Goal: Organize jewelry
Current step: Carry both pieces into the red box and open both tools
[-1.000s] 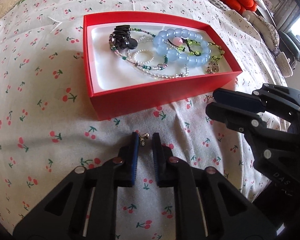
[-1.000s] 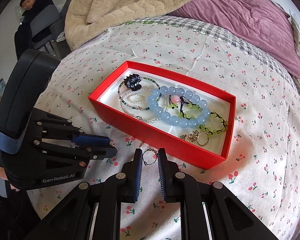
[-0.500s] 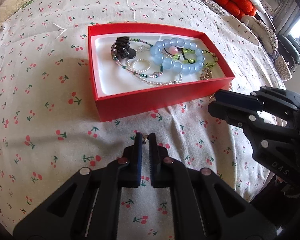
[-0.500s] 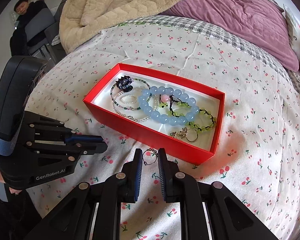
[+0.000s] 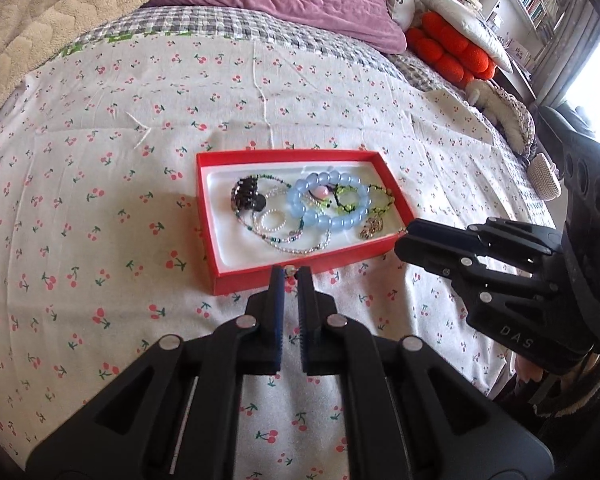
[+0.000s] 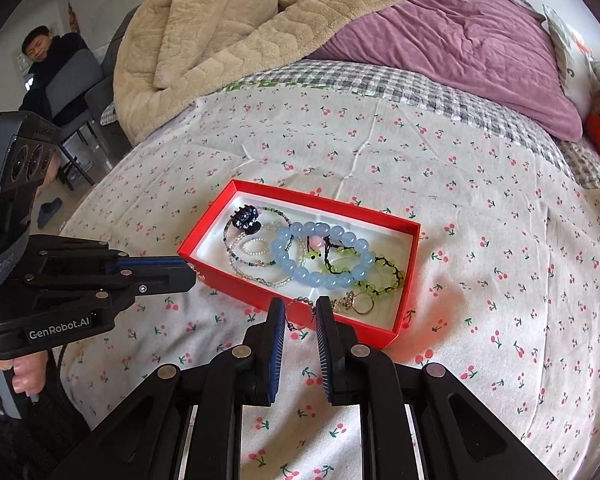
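Note:
A red box [image 5: 240, 282] [image 6: 364, 330] lies on the cherry-print bedsheet. In it are a blue bead bracelet [image 5: 328, 208] [image 6: 320, 258], a black hair claw [image 5: 245, 196] [image 6: 245, 218], a green bead bracelet [image 5: 350, 200], a small pearl ring [image 5: 272, 221] and a thin bead string. My left gripper [image 5: 289, 271] [image 6: 194, 274] hovers at the box's near wall, shut on a tiny metal charm [image 5: 289, 267]. My right gripper [image 6: 301, 305] [image 5: 404, 240] hangs by the box's near right corner, shut on a small dark-beaded ring [image 6: 300, 314].
A beige blanket [image 6: 236, 40] and a purple duvet [image 6: 460, 48] are piled beyond the box. Orange cushions [image 5: 452, 52] lie at the far right. A person sits on a chair [image 6: 76, 80] off the bed's left side. Open sheet surrounds the box.
Both grippers have lifted off the sheet with their small pieces, so the box looks smaller and farther. The left jaws have drawn closer together on the charm.

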{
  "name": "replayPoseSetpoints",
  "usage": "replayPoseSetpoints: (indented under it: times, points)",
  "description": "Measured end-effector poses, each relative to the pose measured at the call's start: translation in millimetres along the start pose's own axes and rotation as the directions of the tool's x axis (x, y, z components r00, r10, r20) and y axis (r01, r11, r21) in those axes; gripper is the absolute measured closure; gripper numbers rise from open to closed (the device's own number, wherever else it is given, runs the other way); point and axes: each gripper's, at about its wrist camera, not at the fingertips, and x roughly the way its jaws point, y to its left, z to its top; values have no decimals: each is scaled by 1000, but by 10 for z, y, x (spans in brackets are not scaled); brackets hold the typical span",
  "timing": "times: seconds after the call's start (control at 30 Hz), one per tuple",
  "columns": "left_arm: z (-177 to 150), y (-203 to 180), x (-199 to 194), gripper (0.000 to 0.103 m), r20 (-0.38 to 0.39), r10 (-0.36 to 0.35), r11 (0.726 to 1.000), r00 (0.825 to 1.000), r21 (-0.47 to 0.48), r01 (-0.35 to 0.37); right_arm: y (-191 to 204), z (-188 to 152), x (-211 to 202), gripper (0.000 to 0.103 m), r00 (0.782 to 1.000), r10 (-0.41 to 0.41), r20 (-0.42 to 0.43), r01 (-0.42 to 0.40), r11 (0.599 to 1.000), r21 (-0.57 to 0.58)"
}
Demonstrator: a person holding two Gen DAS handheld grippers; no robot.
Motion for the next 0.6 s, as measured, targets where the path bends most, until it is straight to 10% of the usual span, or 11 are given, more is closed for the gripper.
replayPoseSetpoints:
  times: [0.6]
  points:
    - [360,0,322,95,-46,-25,1000,999,-1,25,-521,264,294,85,990,128,-62,-106,954,281]
